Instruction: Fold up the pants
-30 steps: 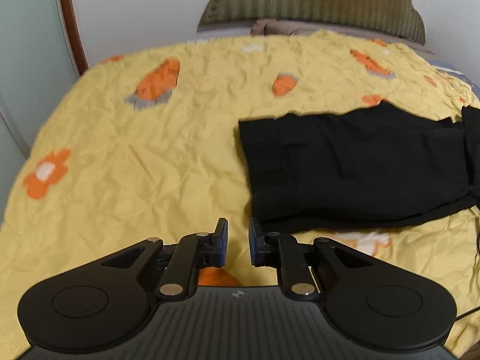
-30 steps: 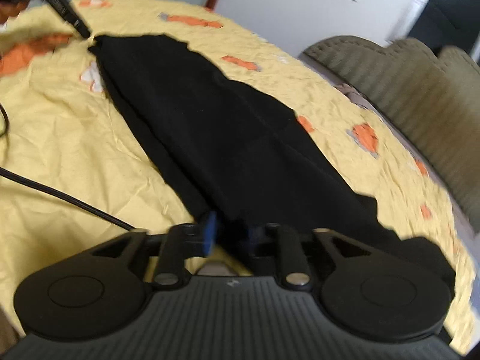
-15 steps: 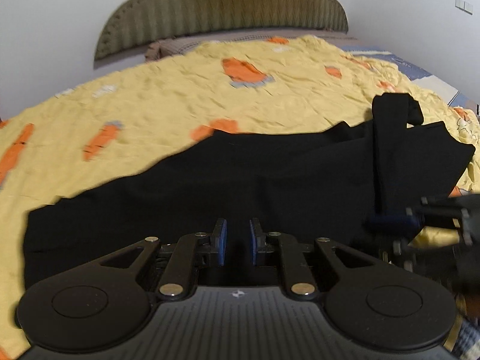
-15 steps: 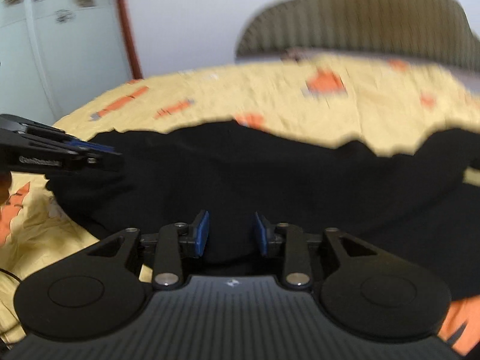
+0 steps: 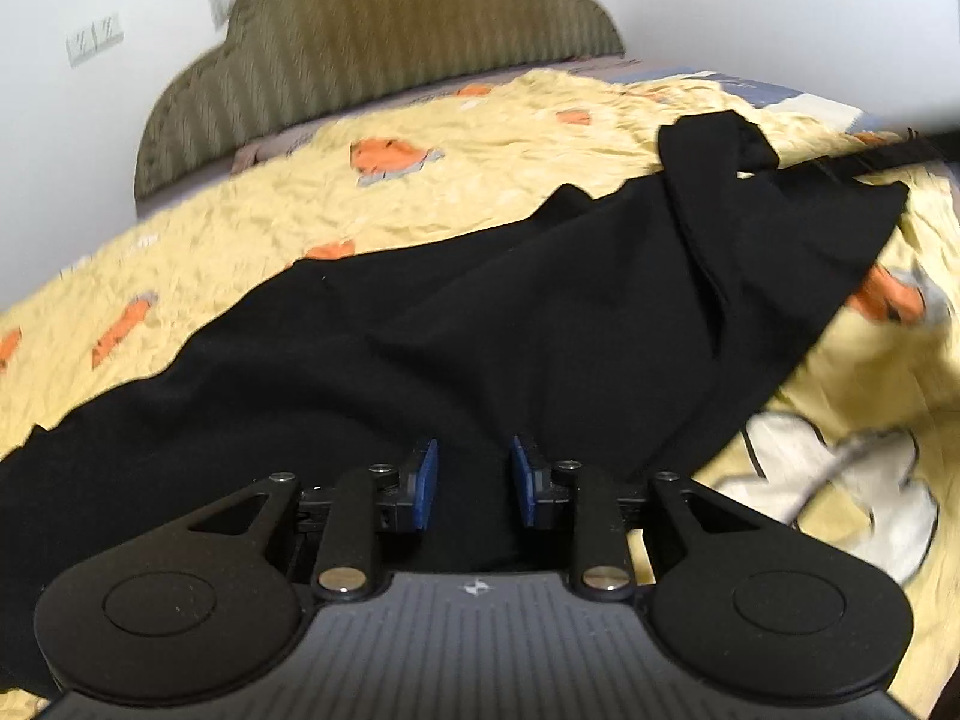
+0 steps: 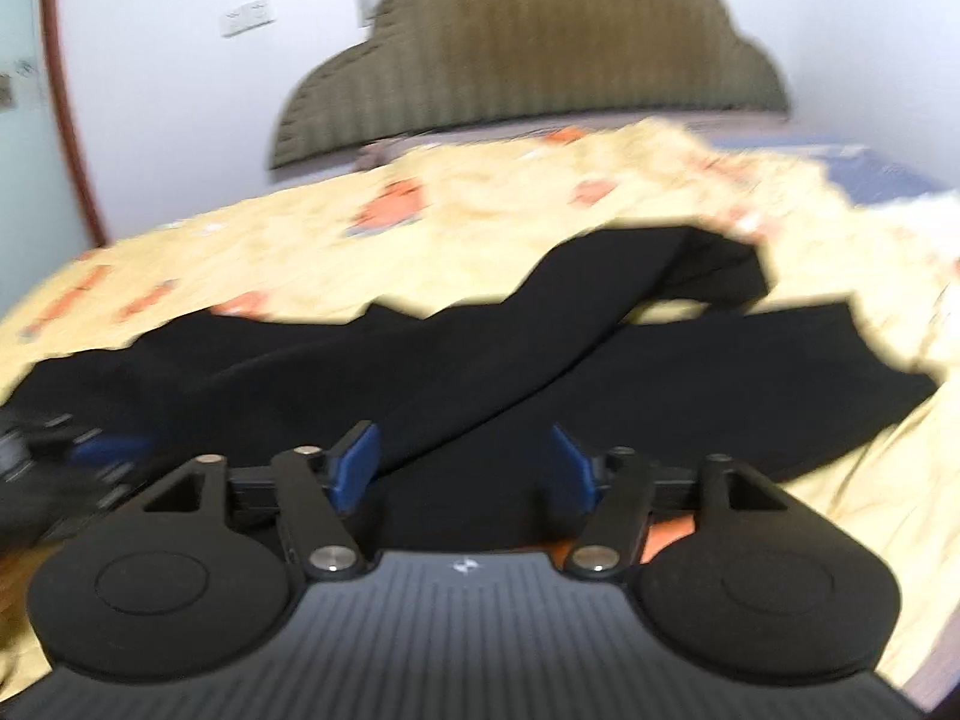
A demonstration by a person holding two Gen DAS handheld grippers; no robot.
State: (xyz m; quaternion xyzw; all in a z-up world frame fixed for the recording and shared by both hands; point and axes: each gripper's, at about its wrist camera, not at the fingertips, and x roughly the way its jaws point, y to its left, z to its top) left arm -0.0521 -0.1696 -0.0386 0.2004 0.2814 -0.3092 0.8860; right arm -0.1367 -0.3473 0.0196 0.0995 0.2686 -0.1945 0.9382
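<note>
Left gripper [image 5: 473, 483]: blue pads narrowly apart, jaws opening, nothing pinched, black fabric beneath. Right gripper [image 6: 465, 468]: jaws opening wide, nothing clamped. Black fabric pants [image 5: 480, 324] lie flat on crumpled yellow bedspread with orange print [image 5: 270, 228], loose strip at 1 o'clock. Olive ribbed headboard [image 5: 384, 30] at 12 o'clock, far.

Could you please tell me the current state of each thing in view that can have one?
black pants: spread lengthwise across the bed, one strip of fabric flopped over the far end, not neatly folded.
yellow bedspread: wrinkled, under the pants.
left gripper: jaws opening, over the pants' near edge, nothing pinched.
right gripper: jaws opening wide, over the pants, nothing pinched.
</note>
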